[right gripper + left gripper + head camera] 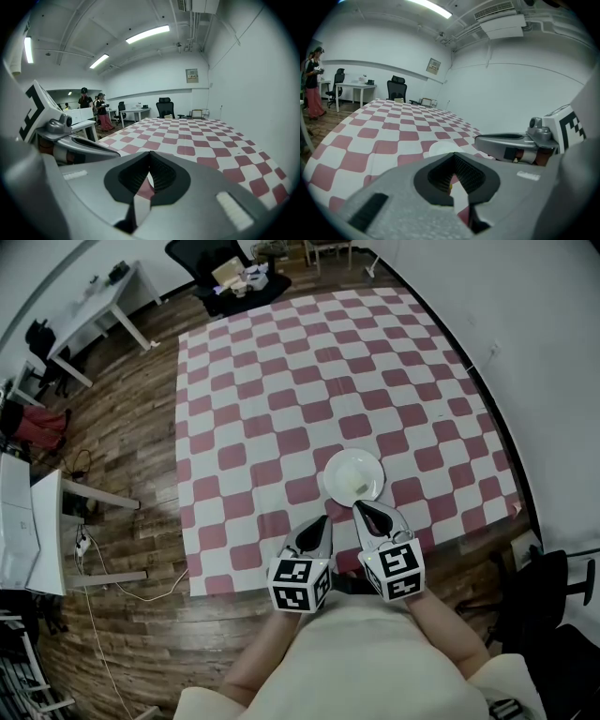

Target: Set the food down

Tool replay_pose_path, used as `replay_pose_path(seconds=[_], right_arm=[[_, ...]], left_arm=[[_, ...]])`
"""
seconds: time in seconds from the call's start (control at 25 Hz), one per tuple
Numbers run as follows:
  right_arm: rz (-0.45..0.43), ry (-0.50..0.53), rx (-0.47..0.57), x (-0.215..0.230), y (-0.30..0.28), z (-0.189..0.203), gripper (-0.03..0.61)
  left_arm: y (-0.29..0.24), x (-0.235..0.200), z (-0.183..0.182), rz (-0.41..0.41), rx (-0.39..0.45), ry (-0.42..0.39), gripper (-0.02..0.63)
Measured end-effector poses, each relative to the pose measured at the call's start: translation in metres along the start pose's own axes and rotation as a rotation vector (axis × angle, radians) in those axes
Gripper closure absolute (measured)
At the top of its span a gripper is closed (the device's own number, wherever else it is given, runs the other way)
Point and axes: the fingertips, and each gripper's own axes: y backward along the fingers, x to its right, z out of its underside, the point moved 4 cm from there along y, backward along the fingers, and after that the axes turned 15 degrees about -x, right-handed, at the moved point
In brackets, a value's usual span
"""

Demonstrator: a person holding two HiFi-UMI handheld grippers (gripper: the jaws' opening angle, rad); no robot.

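Left gripper (325, 518) and right gripper (357, 506) held closed, empty, side by side, tips by near rim of white plate (353, 465), red-and-white checkered cloth (281, 381) spread beneath

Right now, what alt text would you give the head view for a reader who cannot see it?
Seen from above, a person's left gripper and right gripper, both shut, point at the near edge of a white plate on a red-and-white checked cloth, with wood floor around it.
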Motion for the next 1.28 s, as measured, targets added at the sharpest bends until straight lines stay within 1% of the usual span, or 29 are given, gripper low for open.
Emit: replay_pose_path(seconds=[0.28,0.48,0.72,0.96,1.28], right_arm=[[-0.004,0.027,0.023,-0.009,0.019,0.004,0.575],[-0.033,0.003,0.030,-0.012,0.029,0.010,0.575],[-0.046,0.000,0.053,-0.018,0.041,0.016,0.575],[-0.062,0.023,0.060,-0.025,0.047,0.024,0.575],[-0.059,0.019,0.063,-0.021,0.051,0.026,0.575]], left_arm=[[0.008,0.012,0.004,-0.001,0.023,-0.015,0.614],[0.015,0.022,0.011,-0.008,0.039,-0.021,0.614],[0.022,0.029,0.022,-0.015,0.044,-0.018,0.614],[0.025,0.035,0.029,-0.020,0.042,-0.030,0.614],[0.024,0.042,0.026,-0.013,0.048,-0.050,0.614]])
